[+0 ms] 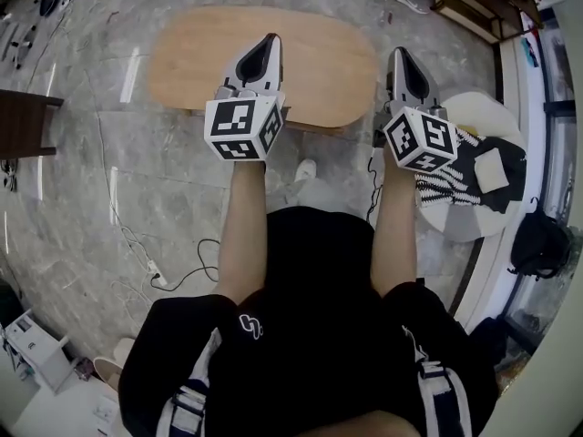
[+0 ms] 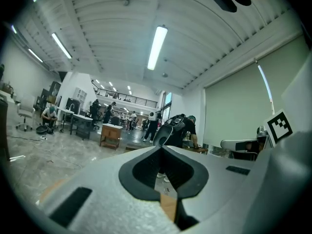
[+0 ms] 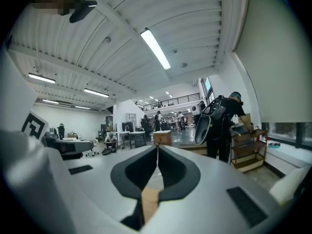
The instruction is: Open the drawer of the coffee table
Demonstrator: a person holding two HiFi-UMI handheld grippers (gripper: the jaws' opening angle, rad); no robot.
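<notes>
Marble floor (image 1: 155,167), oval coffee table (image 1: 321,60), left tongs (image 1: 271,38) closed empty, right tongs (image 1: 399,53) closed empty

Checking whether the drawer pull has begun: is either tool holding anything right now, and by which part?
Nothing is held. The left tool and right tool are both shut and empty, near the coffee table.

Left tongs (image 1: 271,38) hang over the coffee table (image 1: 191,62), right tongs (image 1: 399,53) beside it.
</notes>
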